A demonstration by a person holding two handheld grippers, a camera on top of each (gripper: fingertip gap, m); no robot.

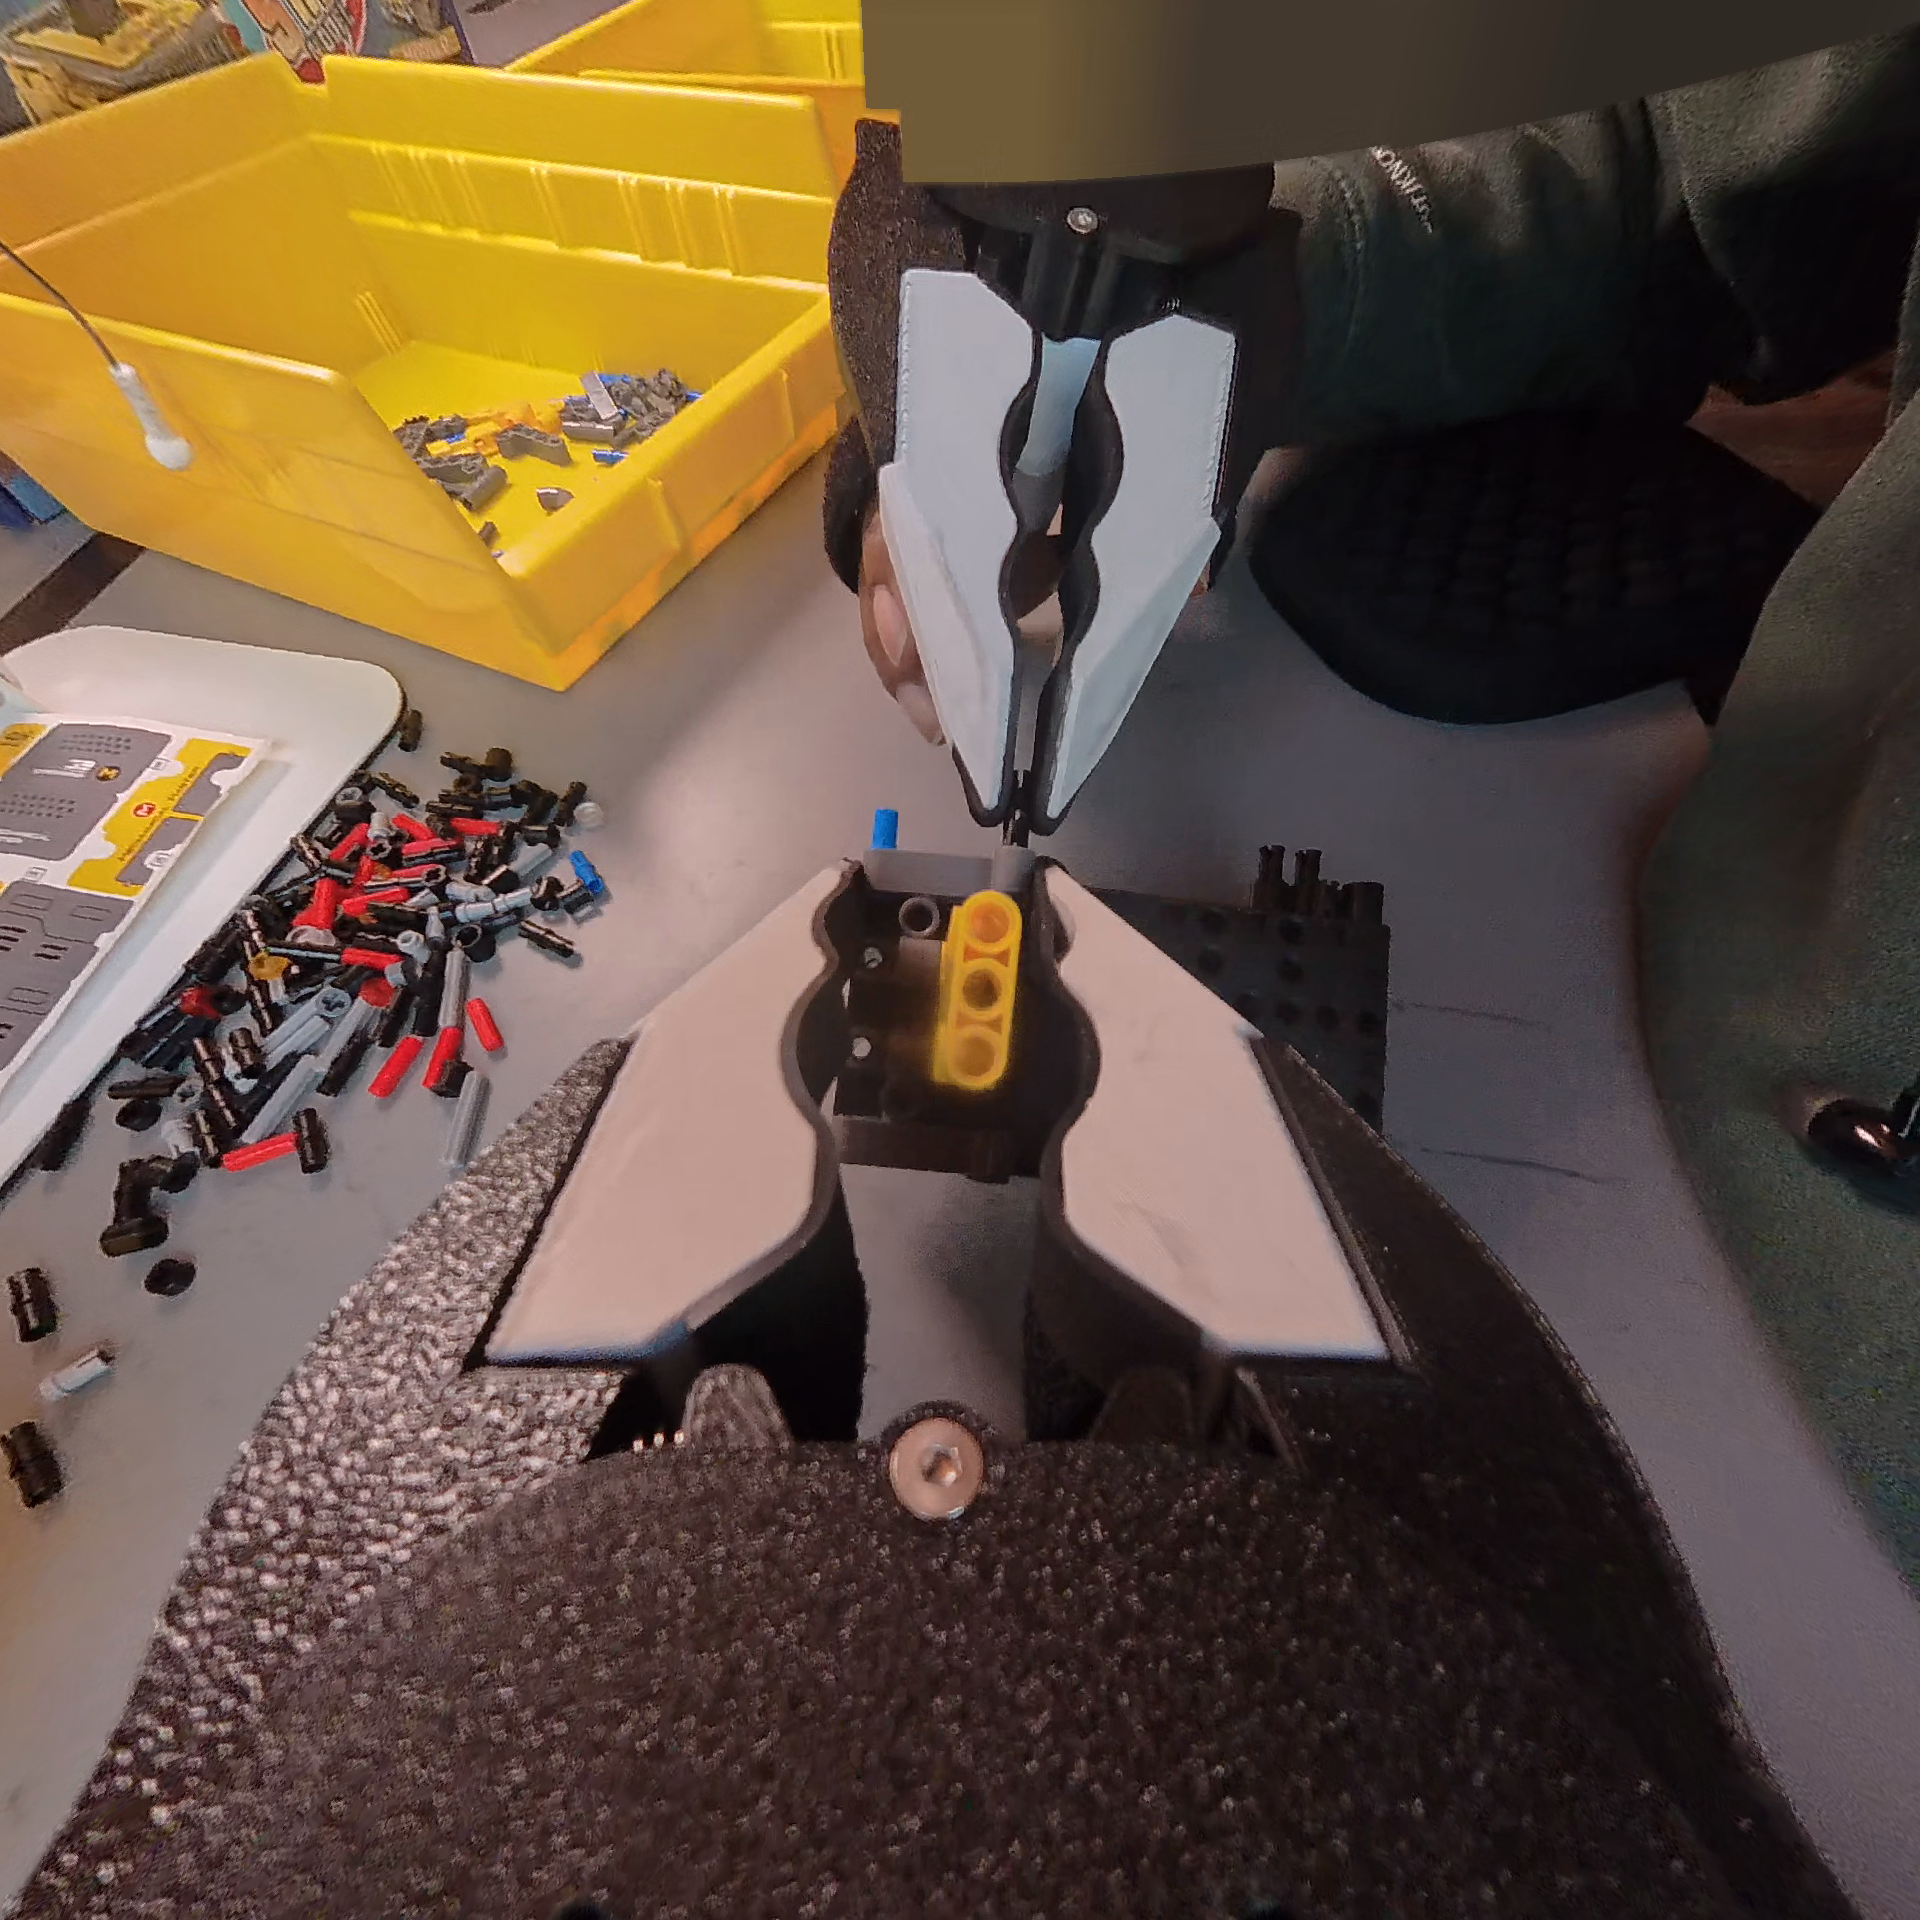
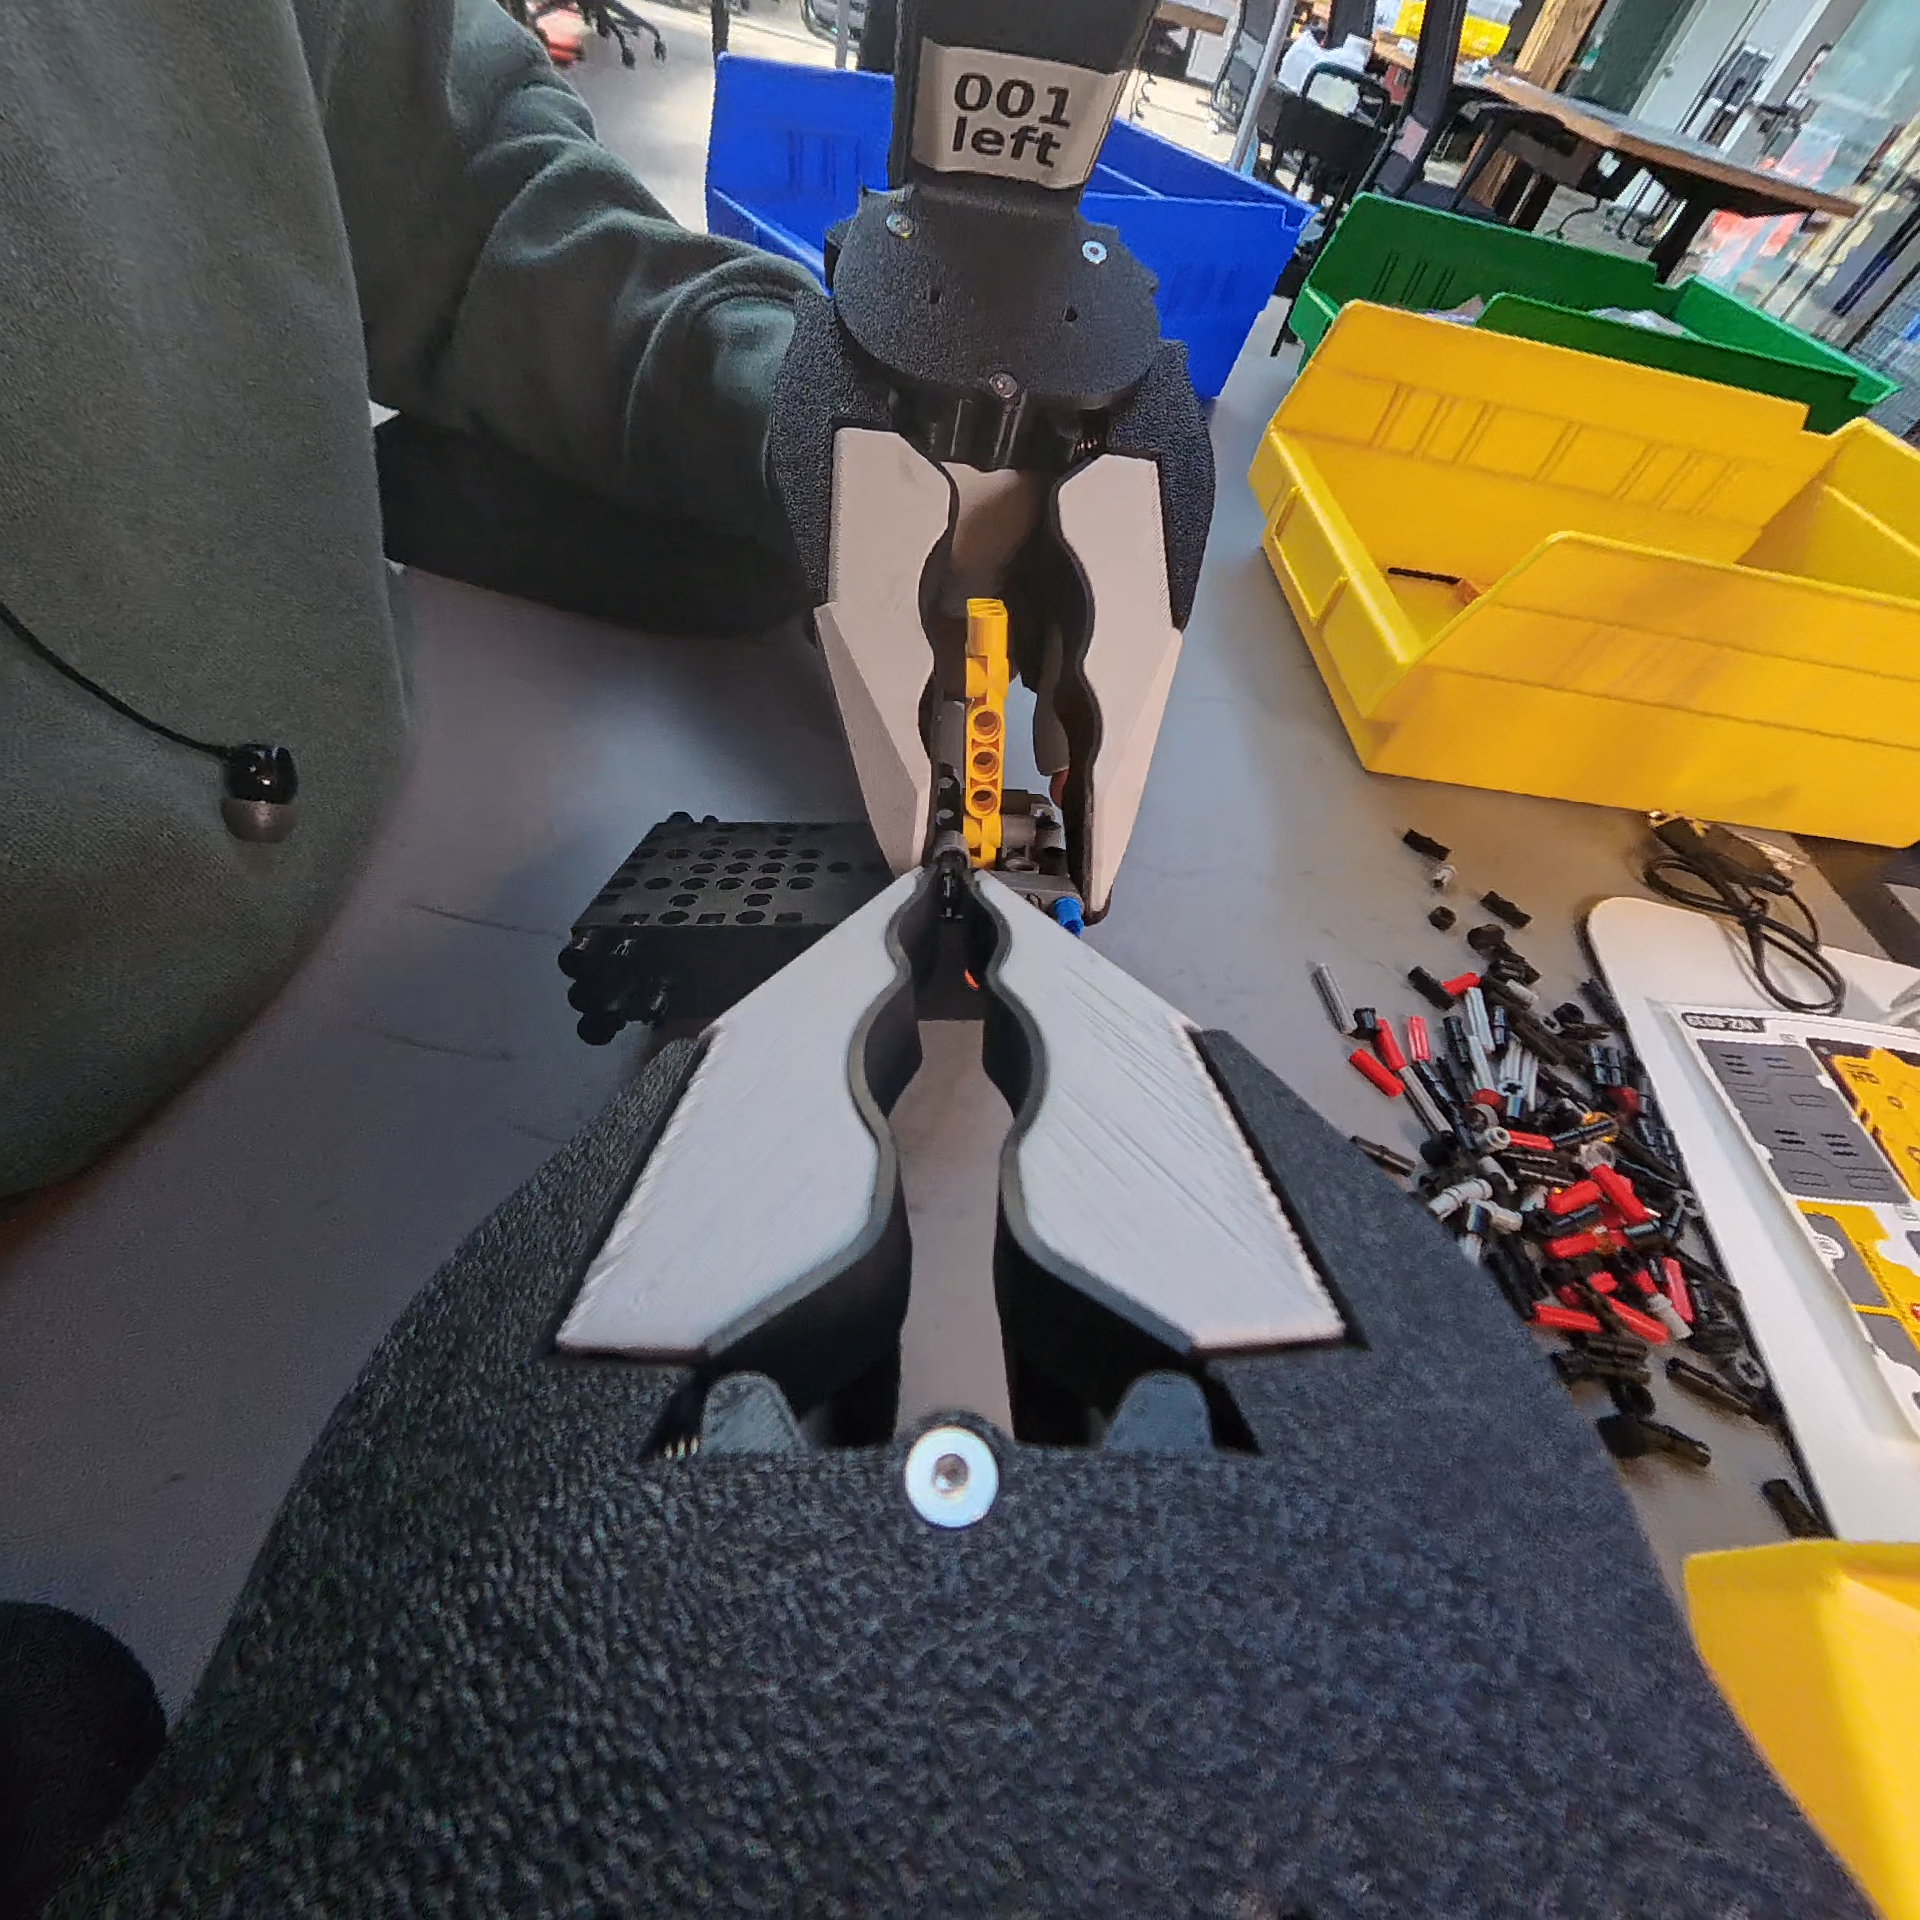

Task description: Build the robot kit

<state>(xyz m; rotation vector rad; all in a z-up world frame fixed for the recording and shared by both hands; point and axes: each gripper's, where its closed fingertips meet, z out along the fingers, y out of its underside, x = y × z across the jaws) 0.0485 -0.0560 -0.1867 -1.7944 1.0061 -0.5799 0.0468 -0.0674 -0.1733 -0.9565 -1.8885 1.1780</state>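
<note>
Two grippers meet tip to tip. Left gripper (image 1: 948, 883) clamps a small brick assembly (image 1: 940, 997) with yellow beam (image 1: 982, 987); right gripper (image 2: 951, 878) pinches a thin black pin (image 2: 948, 894) at its fingertips. Light, rigid plastic; best held by flat sides.

My left gripper (image 1: 945, 883) has pale grey fingers with black edging and a speckled black body; my right gripper (image 2: 951, 883) looks the same. Between them sits a black and grey assembly (image 1: 914, 997) bearing a yellow beam (image 1: 982, 987) and a blue pin (image 1: 885, 828). Loose pins (image 1: 343, 966) are red, black and grey; the bin (image 1: 416, 343) is yellow.
</note>
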